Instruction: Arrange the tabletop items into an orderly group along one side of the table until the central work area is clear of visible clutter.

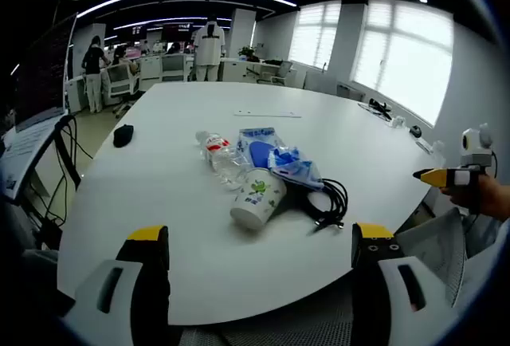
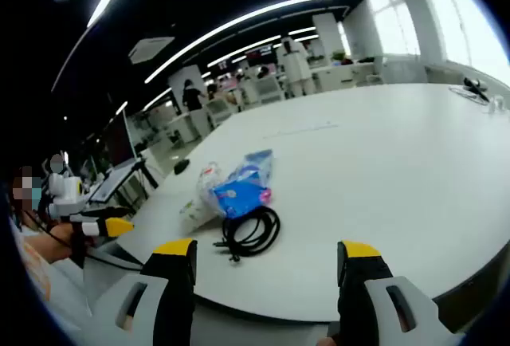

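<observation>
I have both tools hanging off the near edge of the surface (image 1: 191, 242), nothing gripped yet, so I judge the tidying has not begun. In the left gripper view my left tool (image 1: 259, 254) stands wide, jaws well apart and empty; in the right gripper view my right tool (image 2: 267, 270) is likewise wide and empty.

Closest to me, a little in from the near edge, lies the paper cup (image 1: 256, 198) on its side, with the coiled black cable (image 1: 328, 201) just beside it. Touching or overlapping these are the blue packet (image 1: 271, 155) and the clear plastic bottle (image 1: 221, 157), also lying down. All four sit in one loose heap toward the middle.

Farther off, near the left edge, rests a small black object (image 1: 123, 135), well apart from the heap. Some small items lie along the far right edge.

Next I would reach in for the cup or cable first, closing squarely, then carry it to one side.
</observation>
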The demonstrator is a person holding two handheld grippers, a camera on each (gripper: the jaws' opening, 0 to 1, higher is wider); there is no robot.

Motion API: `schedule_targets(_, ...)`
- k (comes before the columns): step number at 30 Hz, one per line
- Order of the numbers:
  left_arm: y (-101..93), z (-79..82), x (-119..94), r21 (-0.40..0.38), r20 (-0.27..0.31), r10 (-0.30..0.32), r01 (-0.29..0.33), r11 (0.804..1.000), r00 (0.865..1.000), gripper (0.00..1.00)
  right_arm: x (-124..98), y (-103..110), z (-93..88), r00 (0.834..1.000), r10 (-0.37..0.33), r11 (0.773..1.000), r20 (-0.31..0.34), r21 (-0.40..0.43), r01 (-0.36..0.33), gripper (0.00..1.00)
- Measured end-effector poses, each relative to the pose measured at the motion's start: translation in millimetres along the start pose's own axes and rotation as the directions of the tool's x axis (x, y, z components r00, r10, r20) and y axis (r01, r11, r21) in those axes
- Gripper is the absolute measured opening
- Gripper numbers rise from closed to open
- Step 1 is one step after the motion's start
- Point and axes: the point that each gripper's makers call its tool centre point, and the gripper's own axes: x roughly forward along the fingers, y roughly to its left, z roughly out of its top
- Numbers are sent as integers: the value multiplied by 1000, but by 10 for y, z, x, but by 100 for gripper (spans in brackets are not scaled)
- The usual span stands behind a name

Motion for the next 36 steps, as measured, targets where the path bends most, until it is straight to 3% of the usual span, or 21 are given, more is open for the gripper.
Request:
schedule_targets(3,-9,114,-35,-43,39,-1,3,999,999,98,3,9,-4,1000,1,1000,-6,-5,-1,72)
schedule_targets(10,-18,213,-45,-25,59,-4,6,1000,998,98,25,83,2,1000,16,1000,-9,1,-16,72)
schedule_targets(15,-3,125,-43,-24,32,-4,5,1000,999,98,28,110,22,1000,26,1000,-7,-6,-26,72)
schedule_targets(25,7,125,-92,-50,41,-4,7,999,999,98,-46,81,-84,1000,11,1000,-26,9,-11,71)
schedule_targets(36,-31,124,-121,-48,53,-20,22,999,998,97,-109,124,-70,999,19,999,-44,-25,-20,69)
